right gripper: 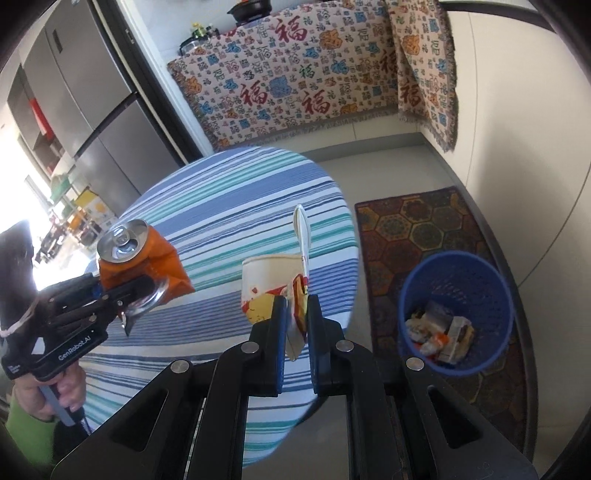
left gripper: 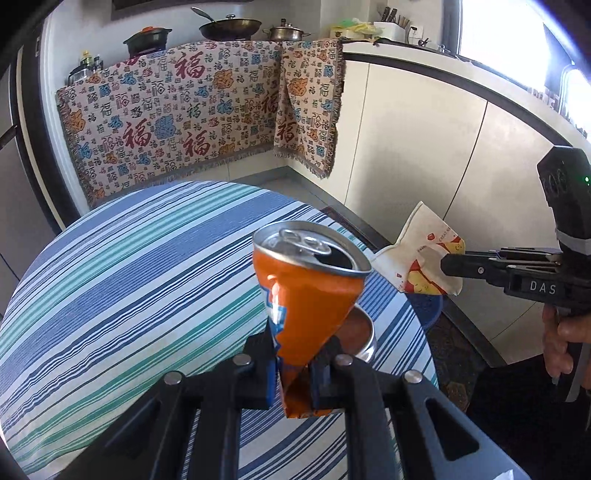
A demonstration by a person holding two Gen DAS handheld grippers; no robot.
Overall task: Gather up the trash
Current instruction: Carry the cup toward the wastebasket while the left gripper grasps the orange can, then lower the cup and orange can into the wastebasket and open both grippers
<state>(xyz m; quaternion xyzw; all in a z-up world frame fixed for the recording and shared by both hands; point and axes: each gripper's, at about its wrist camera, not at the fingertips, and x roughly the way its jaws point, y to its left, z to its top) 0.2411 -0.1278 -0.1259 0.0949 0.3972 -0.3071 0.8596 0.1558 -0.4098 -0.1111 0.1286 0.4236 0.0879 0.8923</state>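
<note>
A crushed orange drink can (left gripper: 310, 291) is pinched at its flattened lower end by my left gripper (left gripper: 293, 363), which is shut on it above the striped round table (left gripper: 122, 277). In the right wrist view the same can (right gripper: 142, 258) hangs at the left in that gripper (right gripper: 123, 295). My right gripper (right gripper: 297, 317) is shut on a squashed white paper cup (right gripper: 271, 280) with red and yellow print. In the left wrist view that cup (left gripper: 421, 254) and gripper (left gripper: 448, 264) are at the right. A blue mesh trash bin (right gripper: 456, 306) with several scraps inside stands on the floor to the right.
A patterned rug (right gripper: 417, 229) lies under the bin. A printed cloth (left gripper: 192, 110) drapes the counter behind, with pots (left gripper: 229, 27) on top. White cabinets (left gripper: 424, 147) run along the right; a steel fridge (right gripper: 92, 96) stands at the left. A hand (left gripper: 561, 339) holds the right gripper's handle.
</note>
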